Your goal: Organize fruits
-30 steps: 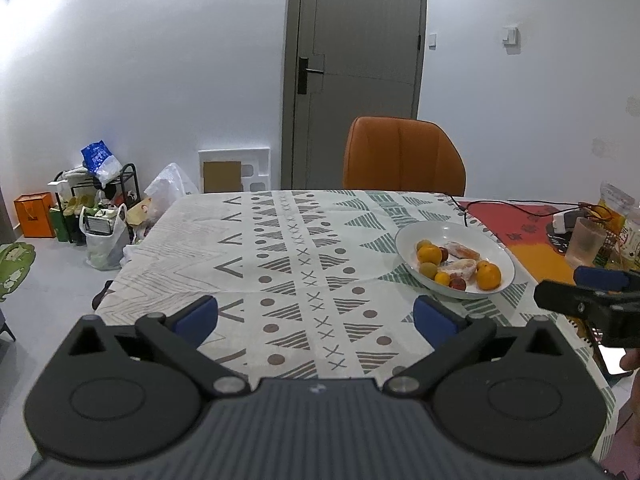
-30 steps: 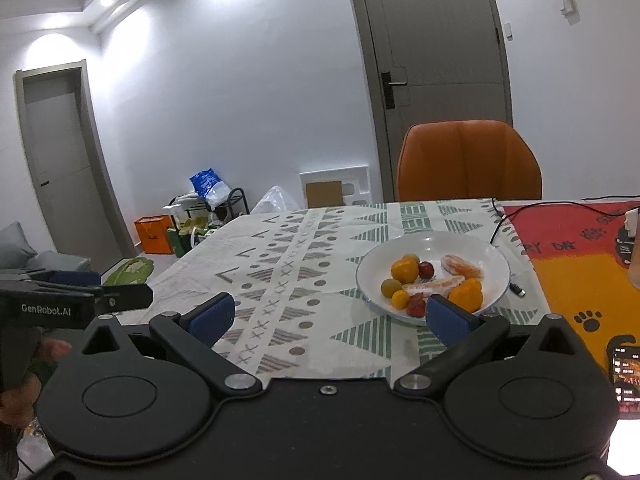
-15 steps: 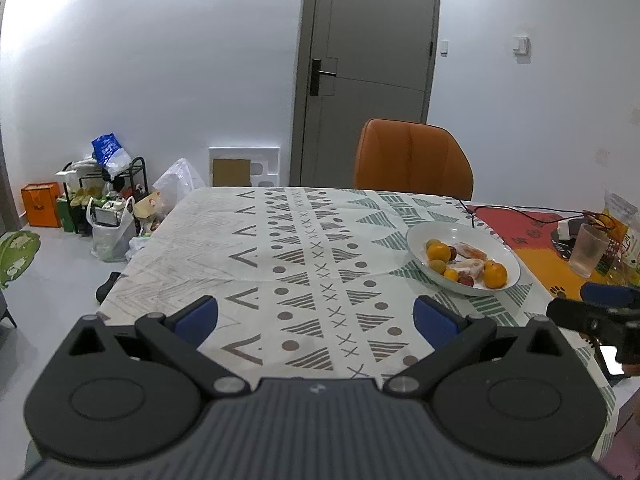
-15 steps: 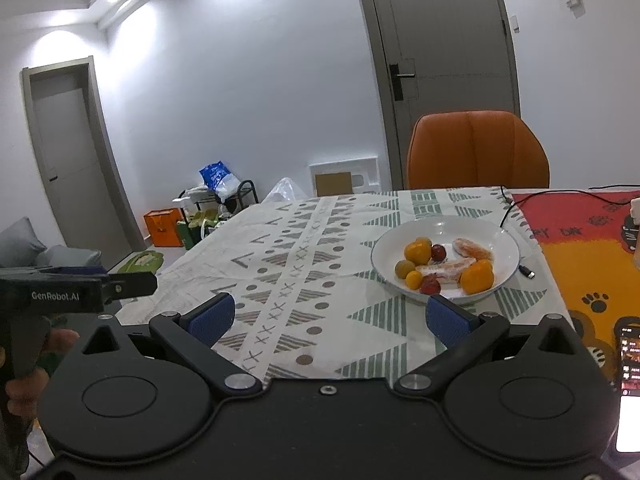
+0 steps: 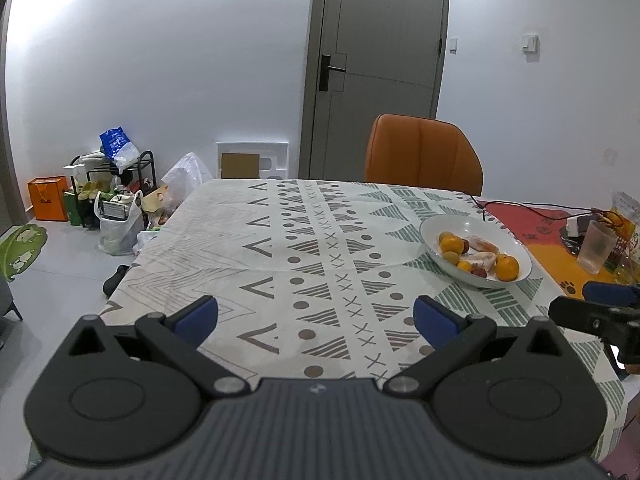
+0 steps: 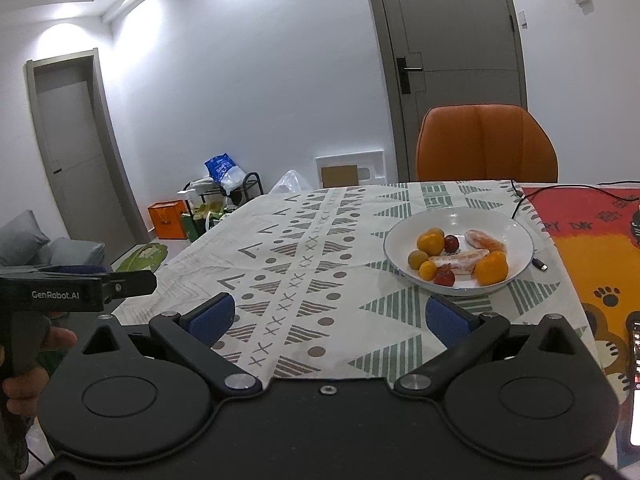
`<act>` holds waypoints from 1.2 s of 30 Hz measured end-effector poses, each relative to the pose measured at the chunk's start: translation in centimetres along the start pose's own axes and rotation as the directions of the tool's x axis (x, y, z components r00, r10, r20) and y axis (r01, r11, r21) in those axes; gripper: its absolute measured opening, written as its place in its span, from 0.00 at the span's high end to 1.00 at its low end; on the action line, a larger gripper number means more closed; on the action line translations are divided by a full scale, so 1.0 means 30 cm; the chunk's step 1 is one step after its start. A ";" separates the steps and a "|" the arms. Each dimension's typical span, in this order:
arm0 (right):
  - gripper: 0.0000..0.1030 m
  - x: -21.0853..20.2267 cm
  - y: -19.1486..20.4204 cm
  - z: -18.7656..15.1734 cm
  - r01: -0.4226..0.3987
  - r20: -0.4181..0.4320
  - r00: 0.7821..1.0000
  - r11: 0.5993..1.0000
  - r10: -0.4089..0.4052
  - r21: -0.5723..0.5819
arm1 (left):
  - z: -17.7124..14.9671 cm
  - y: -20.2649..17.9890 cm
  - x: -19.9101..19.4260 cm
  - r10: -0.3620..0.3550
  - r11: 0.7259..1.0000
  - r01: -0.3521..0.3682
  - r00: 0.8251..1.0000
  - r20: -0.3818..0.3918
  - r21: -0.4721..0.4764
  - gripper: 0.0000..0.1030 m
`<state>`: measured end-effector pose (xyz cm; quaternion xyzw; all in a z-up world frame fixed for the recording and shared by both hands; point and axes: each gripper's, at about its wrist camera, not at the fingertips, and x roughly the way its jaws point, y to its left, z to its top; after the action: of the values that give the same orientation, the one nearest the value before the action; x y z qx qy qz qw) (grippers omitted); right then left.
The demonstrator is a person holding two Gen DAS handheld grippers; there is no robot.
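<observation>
A white plate (image 6: 516,228) (image 5: 430,227) sits on the patterned tablecloth at the right. It holds oranges (image 6: 491,268) (image 5: 507,267), a small green fruit (image 6: 417,259), red fruits (image 6: 445,277) and wrapped pieces (image 6: 484,241). My left gripper (image 5: 316,318) is open and empty, above the near table edge, left of the plate. My right gripper (image 6: 328,316) is open and empty, short of the plate. Each gripper shows at the edge of the other's view (image 5: 596,314) (image 6: 80,288).
An orange chair (image 5: 424,156) stands at the far side. A red-orange mat (image 6: 600,240) with a cable (image 6: 524,200), a phone (image 6: 635,380) and a plastic cup (image 5: 598,246) lie right of the plate. Bags and a rack (image 5: 108,196) stand on the floor at the left.
Both grippers have drawn back and tilted a little, so the plate looks farther off. Both stay open and empty. The fruits have not moved.
</observation>
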<state>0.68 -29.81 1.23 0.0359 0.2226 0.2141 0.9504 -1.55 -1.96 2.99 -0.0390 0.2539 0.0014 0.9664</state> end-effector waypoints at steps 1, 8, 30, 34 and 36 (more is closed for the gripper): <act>0.00 0.001 0.000 0.000 0.000 -0.001 1.000 1.000 0.000 -0.001 | -0.001 0.001 0.001 -0.003 1.000 0.003 1.000 -0.001 -0.001 0.00; 0.00 0.001 -0.003 -0.003 0.006 -0.001 1.000 1.000 -0.006 0.004 | 0.002 -0.009 0.005 -0.005 1.000 0.005 1.000 0.001 0.001 0.00; 0.00 0.007 -0.013 -0.008 0.009 -0.008 1.000 1.000 -0.009 0.015 | 0.003 -0.007 0.008 0.001 1.000 -0.001 1.000 -0.004 -0.002 0.00; 0.00 0.008 -0.014 -0.007 0.007 -0.010 1.000 1.000 -0.007 0.013 | 0.004 -0.006 0.007 0.001 1.000 -0.001 1.000 -0.004 -0.001 0.00; 0.00 0.008 -0.012 -0.007 0.005 -0.010 1.000 1.000 -0.005 0.009 | 0.003 -0.003 0.006 0.002 1.000 -0.002 1.000 -0.003 -0.002 0.00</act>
<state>0.93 -30.04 0.89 0.0386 0.2285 0.2107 0.9497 -1.34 -2.05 2.99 -0.0399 0.2556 0.0028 0.9660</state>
